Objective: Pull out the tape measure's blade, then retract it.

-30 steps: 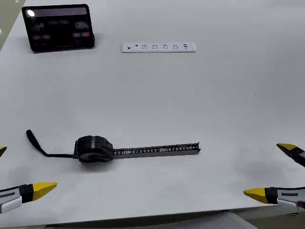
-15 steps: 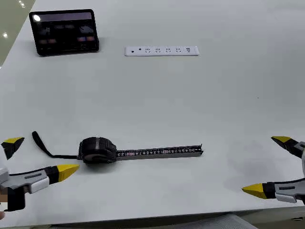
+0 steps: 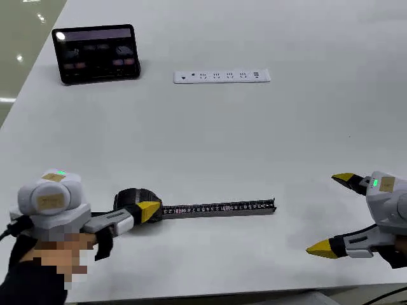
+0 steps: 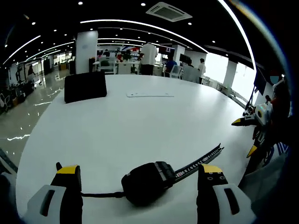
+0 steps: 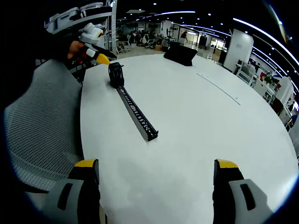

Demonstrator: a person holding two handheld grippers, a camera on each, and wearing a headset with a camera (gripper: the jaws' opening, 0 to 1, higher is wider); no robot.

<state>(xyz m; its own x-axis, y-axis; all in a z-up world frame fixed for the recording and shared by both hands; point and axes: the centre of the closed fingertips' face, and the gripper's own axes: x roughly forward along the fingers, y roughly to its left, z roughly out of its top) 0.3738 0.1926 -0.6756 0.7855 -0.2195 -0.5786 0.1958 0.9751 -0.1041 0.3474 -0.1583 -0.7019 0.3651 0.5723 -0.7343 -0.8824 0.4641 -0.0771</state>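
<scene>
Your left gripper point(image 4: 139, 170) straddles the tape measure point(image 3: 132, 199) on the table point(image 3: 254, 140), jaws spread and not yet closed on its case, probably to pin it. Your right gripper point(image 3: 331, 213) hovers open and empty, well off the extended blade point(image 3: 219, 208), so retraction looks next. Beyond the tape measure sit a power strip point(image 3: 222, 76) and a tablet point(image 3: 96, 53).
</scene>
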